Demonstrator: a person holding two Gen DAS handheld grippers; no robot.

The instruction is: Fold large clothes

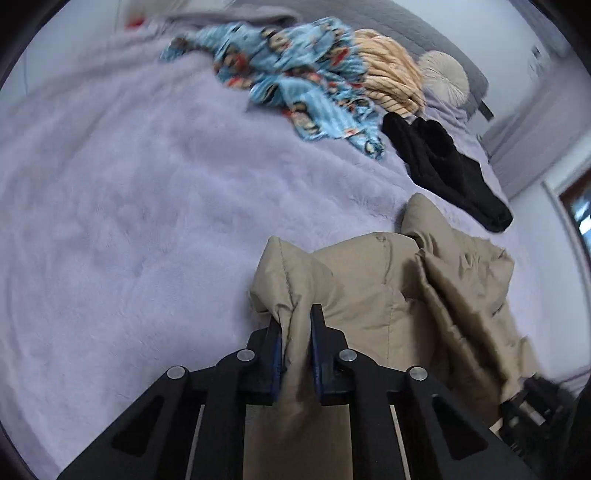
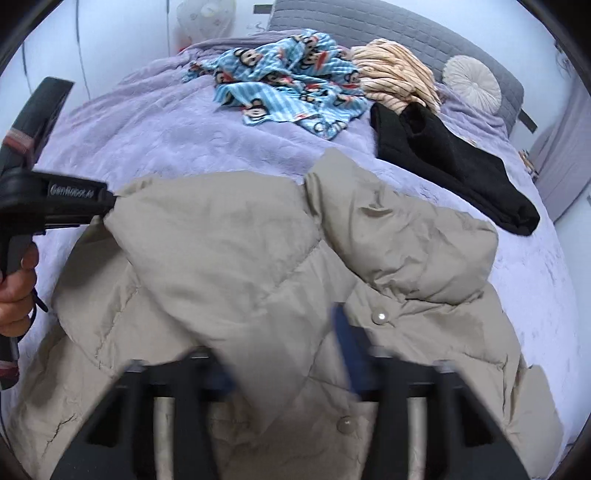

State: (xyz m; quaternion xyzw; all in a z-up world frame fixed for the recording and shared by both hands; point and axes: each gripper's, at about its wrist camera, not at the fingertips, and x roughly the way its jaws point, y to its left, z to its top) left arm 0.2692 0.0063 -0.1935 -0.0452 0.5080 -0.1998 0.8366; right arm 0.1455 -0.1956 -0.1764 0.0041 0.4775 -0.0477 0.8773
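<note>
A beige puffer jacket (image 2: 258, 266) lies on the lilac bed cover, partly lifted. My left gripper (image 1: 297, 314) is shut on a bunched edge of the jacket (image 1: 369, 288) and holds it up; it also shows in the right wrist view (image 2: 110, 201) at the jacket's left corner. My right gripper (image 2: 280, 332) is blurred, its jaws apart with jacket fabric draped over and between them. One blue finger (image 2: 343, 347) shows; the other is mostly hidden by fabric.
On the lilac bed cover (image 2: 166, 125) lie a blue monkey-print garment (image 2: 288, 85), a peach striped garment (image 2: 399, 77) and a black garment (image 2: 443, 158). A round cream cushion (image 2: 471, 83) leans on the grey headboard (image 2: 388, 29). The bed's edge falls away at right.
</note>
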